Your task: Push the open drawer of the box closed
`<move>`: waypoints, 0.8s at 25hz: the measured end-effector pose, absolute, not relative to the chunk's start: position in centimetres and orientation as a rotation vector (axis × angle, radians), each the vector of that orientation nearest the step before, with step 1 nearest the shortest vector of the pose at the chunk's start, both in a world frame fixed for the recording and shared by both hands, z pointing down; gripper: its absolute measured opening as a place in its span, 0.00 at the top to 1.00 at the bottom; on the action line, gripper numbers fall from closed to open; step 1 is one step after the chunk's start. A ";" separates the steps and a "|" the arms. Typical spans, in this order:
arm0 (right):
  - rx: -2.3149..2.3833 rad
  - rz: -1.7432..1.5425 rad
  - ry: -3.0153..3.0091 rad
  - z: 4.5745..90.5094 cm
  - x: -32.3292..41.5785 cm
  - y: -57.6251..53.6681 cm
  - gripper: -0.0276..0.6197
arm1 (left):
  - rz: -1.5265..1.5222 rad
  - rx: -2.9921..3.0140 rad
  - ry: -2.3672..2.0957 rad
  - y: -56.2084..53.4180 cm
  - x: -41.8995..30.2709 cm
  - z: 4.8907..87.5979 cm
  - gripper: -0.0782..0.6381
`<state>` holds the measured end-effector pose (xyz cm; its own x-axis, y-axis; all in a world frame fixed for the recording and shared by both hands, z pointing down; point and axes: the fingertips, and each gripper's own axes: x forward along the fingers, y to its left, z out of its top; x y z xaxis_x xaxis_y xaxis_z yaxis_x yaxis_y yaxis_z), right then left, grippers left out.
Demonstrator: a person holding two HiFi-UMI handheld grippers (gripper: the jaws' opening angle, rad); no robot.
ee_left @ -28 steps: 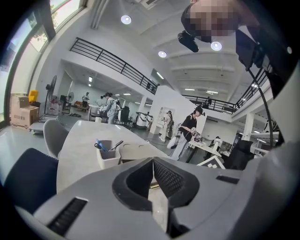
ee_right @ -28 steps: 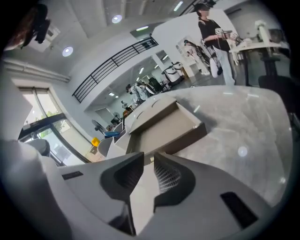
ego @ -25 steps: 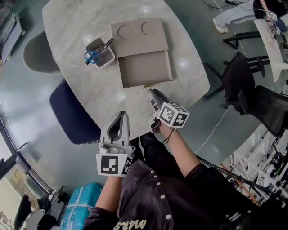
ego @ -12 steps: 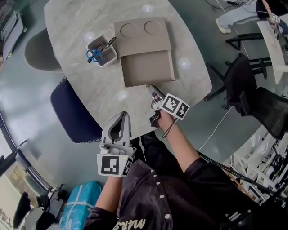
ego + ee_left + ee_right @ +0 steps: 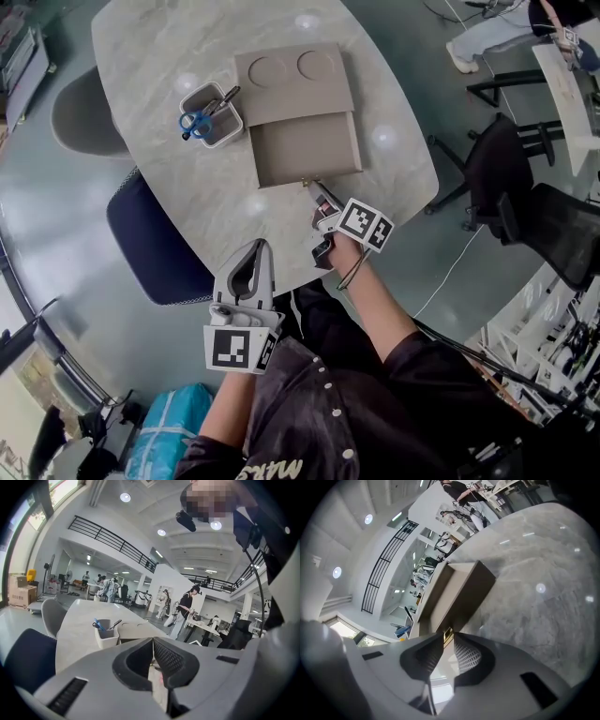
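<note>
Drawer open: shallow tan tray pulled from flat matte box, upper centre, on marbled grey table. Right gripper at drawer front, ribbed jaws narrow, just closing, small brass knob between tips. Left gripper lower centre, pinched together, empty.

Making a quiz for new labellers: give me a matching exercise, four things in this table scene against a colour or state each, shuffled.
Things: 1 scissors; 2 drawer; 3 box top; 4 table.
States: A pulled out; B marbled grey; C two round recesses; D blue handles, standing in the pen holder.
Pairs: 1-D, 2-A, 3-C, 4-B.
</note>
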<state>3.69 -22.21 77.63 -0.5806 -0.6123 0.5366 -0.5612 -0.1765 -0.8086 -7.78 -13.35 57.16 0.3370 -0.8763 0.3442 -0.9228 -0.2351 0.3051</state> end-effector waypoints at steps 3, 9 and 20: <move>-1.416 -1.918 1.991 77.6 3.7 -22.3 0.86 | 0.140 2.157 -1.579 -13.5 -7.8 57.0 0.87; -1.421 -1.917 1.977 77.5 3.4 -23.3 0.86 | 0.138 2.158 -1.578 -14.0 -7.9 56.8 0.87; -1.423 -1.894 1.978 77.2 2.9 -27.0 0.86 | 0.138 2.150 -1.558 -14.7 -7.7 57.3 0.87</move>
